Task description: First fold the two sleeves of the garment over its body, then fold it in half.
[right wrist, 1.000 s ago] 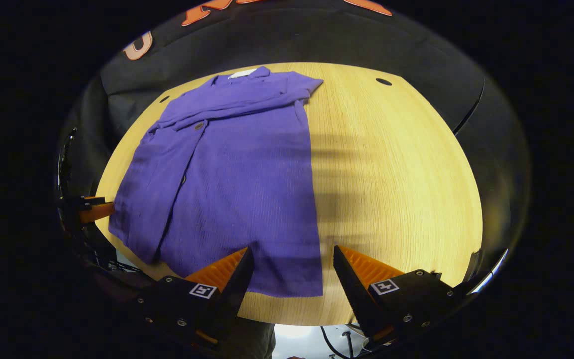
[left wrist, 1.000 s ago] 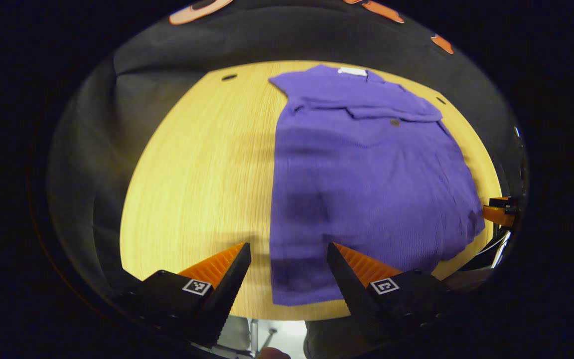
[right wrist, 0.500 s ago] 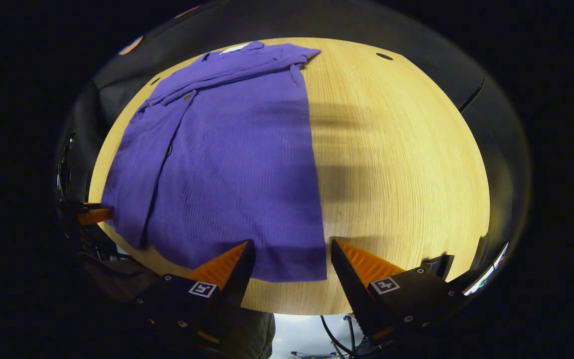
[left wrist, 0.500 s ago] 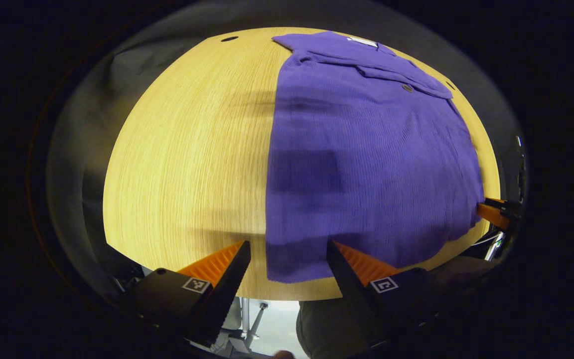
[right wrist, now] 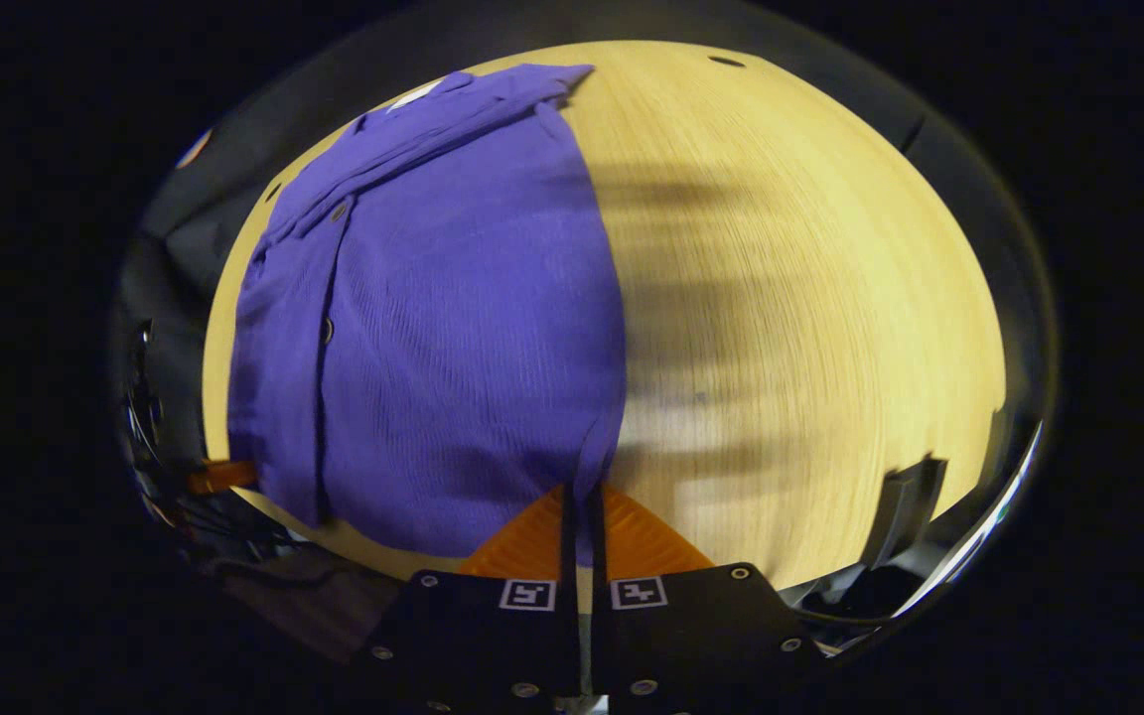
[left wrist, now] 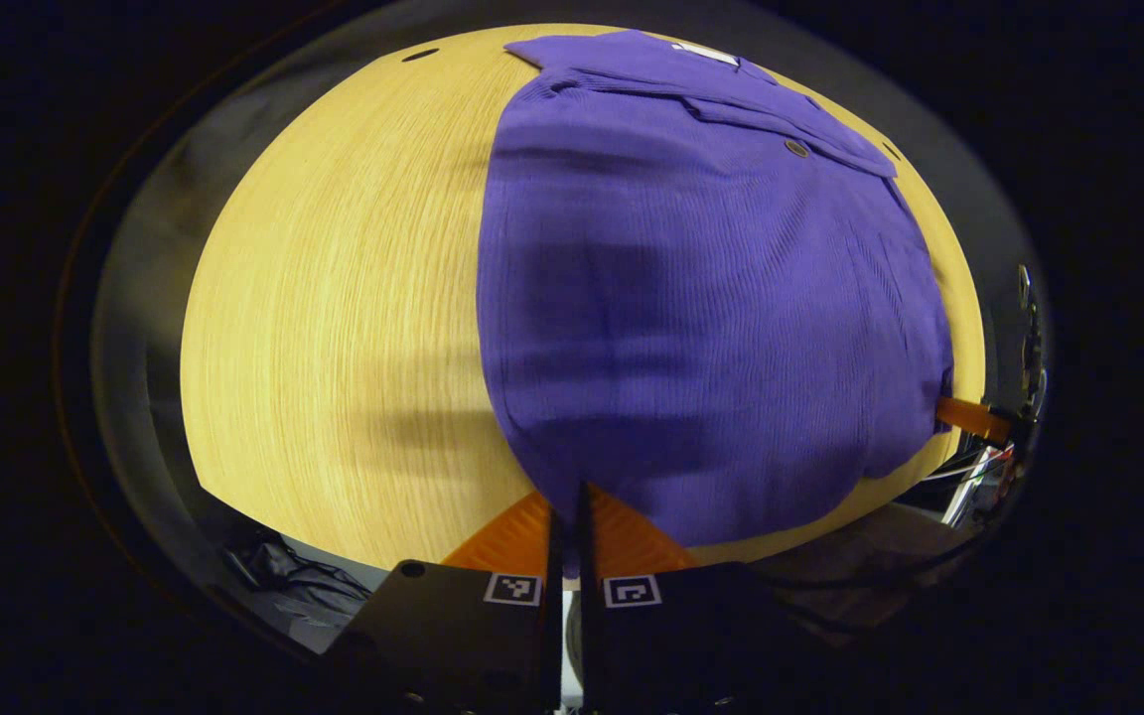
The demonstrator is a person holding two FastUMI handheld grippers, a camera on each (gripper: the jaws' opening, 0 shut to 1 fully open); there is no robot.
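1. The left gripper (left wrist: 565, 501) pinches one near hem corner of the purple garment (left wrist: 701, 298), which spreads ahead of its fingers across the table (left wrist: 334, 298).
2. The right gripper (right wrist: 582, 501) pinches the other corner likewise.
3. Uneven lifting could skew the half-fold; thin pinches may slip.

Standing inside dark cloth booth walls (left wrist: 165, 258): a light wooden table (left wrist: 334, 298), shadows lying across its grain, cables hanging below (left wrist: 274, 566).
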